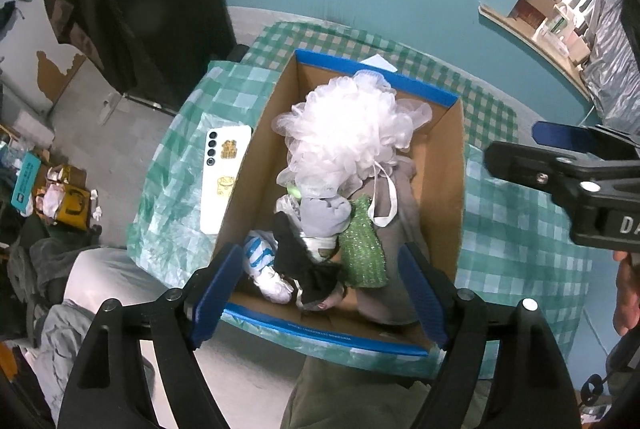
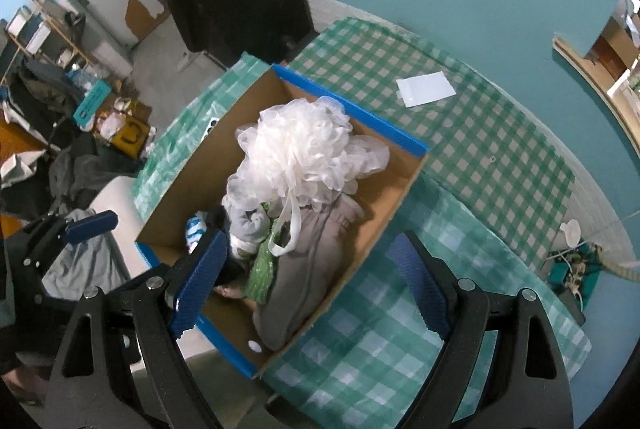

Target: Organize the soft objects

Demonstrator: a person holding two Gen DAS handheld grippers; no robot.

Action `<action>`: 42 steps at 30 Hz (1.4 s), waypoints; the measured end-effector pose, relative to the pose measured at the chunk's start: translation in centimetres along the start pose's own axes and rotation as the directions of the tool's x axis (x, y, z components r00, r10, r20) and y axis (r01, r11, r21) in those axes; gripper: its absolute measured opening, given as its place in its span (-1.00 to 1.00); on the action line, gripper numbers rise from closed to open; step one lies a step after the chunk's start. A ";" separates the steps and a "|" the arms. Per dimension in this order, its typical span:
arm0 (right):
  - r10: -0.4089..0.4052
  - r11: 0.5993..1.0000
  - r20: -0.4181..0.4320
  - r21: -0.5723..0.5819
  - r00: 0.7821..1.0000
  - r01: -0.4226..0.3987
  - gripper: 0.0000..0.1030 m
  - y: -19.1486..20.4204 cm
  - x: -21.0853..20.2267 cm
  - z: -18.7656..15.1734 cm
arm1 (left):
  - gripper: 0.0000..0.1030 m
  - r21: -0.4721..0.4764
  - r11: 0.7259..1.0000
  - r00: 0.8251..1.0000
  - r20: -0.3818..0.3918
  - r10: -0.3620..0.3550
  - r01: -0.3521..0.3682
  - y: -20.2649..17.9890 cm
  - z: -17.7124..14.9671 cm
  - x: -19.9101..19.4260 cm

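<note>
While both tools, left tool (image 1: 320, 289) and right tool (image 2: 316, 281), are hovering wide open, gripping nothing, box (image 1: 448, 165) is already holding loofah (image 1: 344, 133), socks, cloths; task looking nearly finished.

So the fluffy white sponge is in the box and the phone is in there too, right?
Not quite. The fluffy white sponge is in the box, but the phone lies outside it, on the checked cloth beside the box wall. The left wrist view shows this.

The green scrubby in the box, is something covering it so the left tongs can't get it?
Partly. The white strap of the puffy white loofah lies across the green scrubby, and a grey sock leans on its left edge. The open left tongs hover above.
</note>
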State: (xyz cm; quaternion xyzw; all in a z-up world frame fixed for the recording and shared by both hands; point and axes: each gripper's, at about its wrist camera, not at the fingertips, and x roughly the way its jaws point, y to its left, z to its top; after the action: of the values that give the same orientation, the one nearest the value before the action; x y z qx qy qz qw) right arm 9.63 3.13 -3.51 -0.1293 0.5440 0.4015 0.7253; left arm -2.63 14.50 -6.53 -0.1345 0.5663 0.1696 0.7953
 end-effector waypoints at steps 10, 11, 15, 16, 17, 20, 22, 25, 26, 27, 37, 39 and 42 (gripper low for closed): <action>-0.020 0.998 0.073 0.067 0.997 0.015 0.69 -1.7 -4.5 -2.2 | 0.68 0.025 1.000 0.999 0.042 0.004 -0.005 -2.0 -0.3 -2.6; -0.019 0.997 0.079 0.073 0.997 0.014 0.69 -1.9 -4.8 -2.4 | 0.68 0.025 1.000 0.999 0.042 -0.001 0.000 -2.3 -0.3 -2.9; -0.040 0.995 0.110 0.094 0.993 0.029 0.69 -2.5 -6.6 -3.4 | 0.69 0.030 0.999 0.999 0.051 -0.017 0.015 -3.3 -0.3 -4.0; -0.042 0.995 0.115 0.098 0.992 0.031 0.69 -2.7 -6.9 -3.6 | 0.69 0.036 0.999 0.998 0.055 -0.020 0.018 -3.6 -0.3 -4.3; -0.047 0.993 0.125 0.109 0.991 0.033 0.69 -2.9 -7.5 -3.8 | 0.70 0.045 0.999 0.998 0.059 -0.021 0.018 -3.9 -0.3 -4.7; -0.055 0.992 0.148 0.125 0.987 0.036 0.69 -3.4 -8.6 -4.4 | 0.76 0.079 0.997 0.997 0.077 -0.020 0.014 -4.9 -0.1 -5.5; -0.066 0.990 0.161 0.136 0.985 0.044 0.69 -3.7 -9.3 -4.6 | 0.78 0.092 0.996 0.996 0.084 -0.018 0.010 -5.4 0.0 -5.9; -0.077 0.987 0.174 0.152 0.982 0.051 0.69 -4.2 -10.0 -4.9 | 0.80 0.102 0.995 0.995 0.090 -0.031 0.022 -6.0 0.1 -6.3; -0.083 0.986 0.179 0.158 0.980 0.055 0.69 -4.4 -10.2 -5.0 | 0.80 0.104 0.994 0.995 0.089 -0.038 0.029 -6.2 0.2 -6.4; -0.090 0.984 0.184 0.166 0.979 0.059 0.69 -4.6 -10.5 -5.1 | 0.80 0.106 0.994 0.995 0.089 -0.041 0.031 -6.4 0.2 -6.5; -0.122 0.975 0.204 0.208 0.971 0.079 0.69 -5.3 -12.1 -5.7 | 0.93 0.102 0.992 0.990 0.118 -0.081 0.070 -7.4 0.3 -8.0; -0.125 0.973 0.206 0.219 0.971 0.078 0.69 -5.5 -12.1 -5.9 | 0.93 0.103 0.991 0.987 0.126 -0.102 0.090 -7.6 0.3 -8.3; -0.128 0.970 0.204 0.230 0.970 0.080 0.69 -5.7 -12.1 -6.1 | 0.94 0.108 0.991 0.985 0.141 -0.097 0.082 -7.9 0.5 -8.7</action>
State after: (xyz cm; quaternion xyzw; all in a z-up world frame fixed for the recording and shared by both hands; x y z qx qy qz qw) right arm 8.52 -9.67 3.61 -0.0321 0.4948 0.3118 0.8105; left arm -1.51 6.54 2.02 -0.1064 0.5077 0.1139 0.8473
